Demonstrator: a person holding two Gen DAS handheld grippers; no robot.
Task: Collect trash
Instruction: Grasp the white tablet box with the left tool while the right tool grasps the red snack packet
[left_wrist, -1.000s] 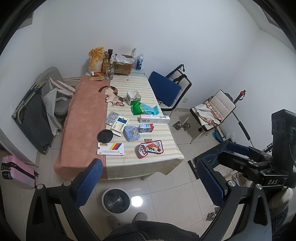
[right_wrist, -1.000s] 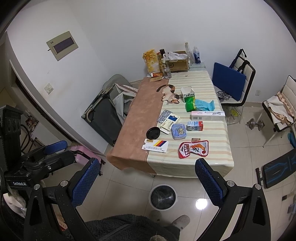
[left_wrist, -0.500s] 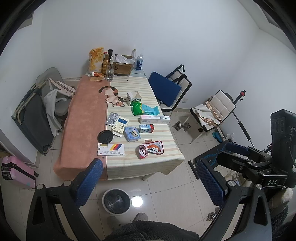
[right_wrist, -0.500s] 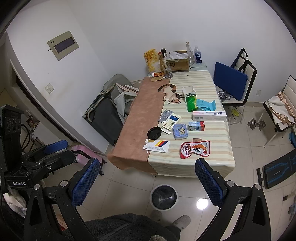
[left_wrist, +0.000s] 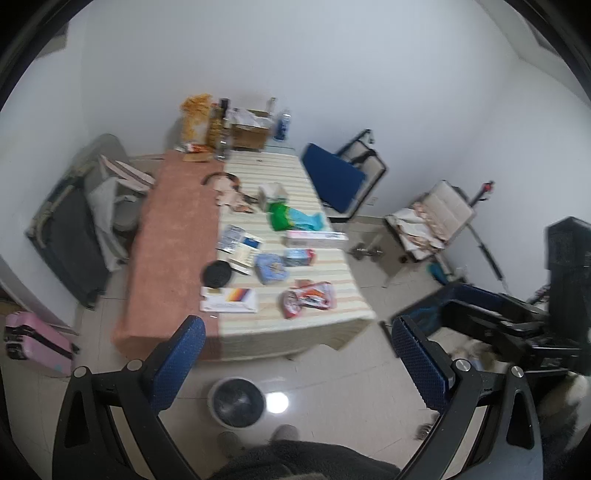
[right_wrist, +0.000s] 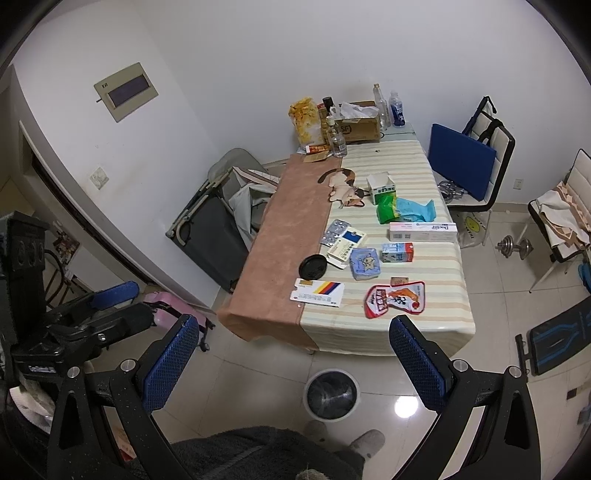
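Trash lies scattered over the counter (right_wrist: 436, 258), which is covered by a striped cloth on one side and a brown cloth on the other. Nearest the front edge sit a red snack packet (right_wrist: 393, 298) and a white box with coloured stripes (right_wrist: 319, 292). Just behind them are a black lid (right_wrist: 313, 266), a blue tissue pack (right_wrist: 365, 263) and a small milk carton (right_wrist: 397, 253). Further back lie a long white box (right_wrist: 423, 232), a green bag (right_wrist: 388, 208) touching a blue bag (right_wrist: 415, 208), and an open white carton (right_wrist: 382, 186). Bottles and a cardboard box (right_wrist: 360, 127) stand at the far end by the wall.

A round bin (right_wrist: 331, 393) with a dark liner stands on the tiled floor just in front of the counter, near the person's slippers (right_wrist: 367, 439).

The right gripper (right_wrist: 293, 360) hovers above the floor short of the counter, its blue-padded fingers wide apart and holding nothing. The left gripper (left_wrist: 297, 363) is held alongside, fingers likewise spread wide and empty; its view is blurred. Each gripper shows at the edge of the other's view.
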